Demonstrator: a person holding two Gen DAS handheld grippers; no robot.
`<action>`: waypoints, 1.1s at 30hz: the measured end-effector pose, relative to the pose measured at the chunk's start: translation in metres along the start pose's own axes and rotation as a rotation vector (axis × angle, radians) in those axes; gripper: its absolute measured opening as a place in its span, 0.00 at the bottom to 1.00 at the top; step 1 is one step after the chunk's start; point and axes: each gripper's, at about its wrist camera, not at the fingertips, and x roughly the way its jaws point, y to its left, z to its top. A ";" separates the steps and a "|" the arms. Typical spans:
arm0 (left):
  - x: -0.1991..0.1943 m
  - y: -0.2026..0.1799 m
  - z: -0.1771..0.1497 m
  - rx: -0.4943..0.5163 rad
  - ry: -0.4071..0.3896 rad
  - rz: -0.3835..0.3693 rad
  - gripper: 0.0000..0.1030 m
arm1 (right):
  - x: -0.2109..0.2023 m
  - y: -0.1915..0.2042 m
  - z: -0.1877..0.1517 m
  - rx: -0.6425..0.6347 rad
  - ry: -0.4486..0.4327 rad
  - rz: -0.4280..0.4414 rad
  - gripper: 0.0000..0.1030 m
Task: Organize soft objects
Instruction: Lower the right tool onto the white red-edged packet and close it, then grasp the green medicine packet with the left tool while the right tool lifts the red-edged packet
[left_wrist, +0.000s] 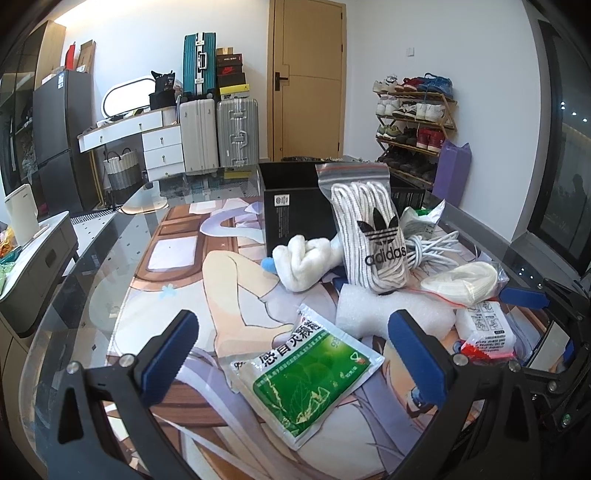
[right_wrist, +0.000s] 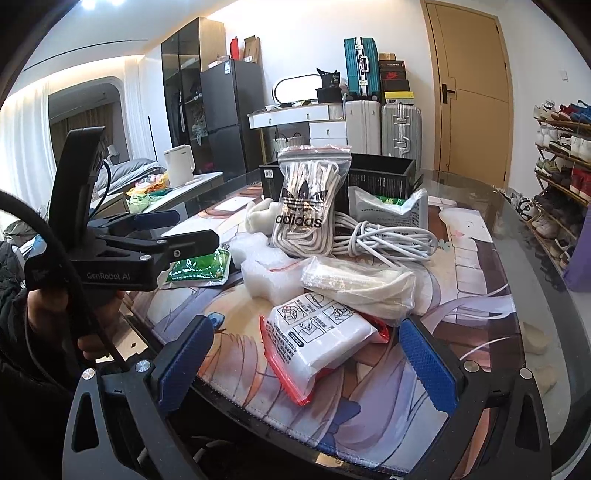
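Both grippers, left gripper (left_wrist: 291, 354) and right gripper (right_wrist: 317, 363), hover with fingers spread, empty, straddling the green foil sachet (left_wrist: 306, 376) and the white red-edged zip pouch (right_wrist: 317, 343), likely ready to grab.

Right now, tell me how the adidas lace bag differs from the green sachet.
The adidas lace bag stands propped upright against the black box; the green sachet lies flat on the mat. The lace bag is clear, showing white laces, while the sachet is opaque printed green. The lace bag sits in the pile; the sachet lies apart, between the left hand-held gripper's open fingers. Both are soft packets.
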 end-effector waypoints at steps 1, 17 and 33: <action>0.001 0.000 -0.001 0.000 0.006 -0.002 1.00 | 0.000 0.000 -0.001 -0.001 0.005 -0.007 1.00; 0.013 -0.010 -0.004 0.051 0.089 -0.008 1.00 | 0.021 0.005 -0.003 -0.038 0.048 -0.068 0.82; 0.016 0.005 -0.001 0.063 0.135 -0.031 1.00 | 0.004 0.007 -0.006 -0.046 -0.009 -0.012 0.65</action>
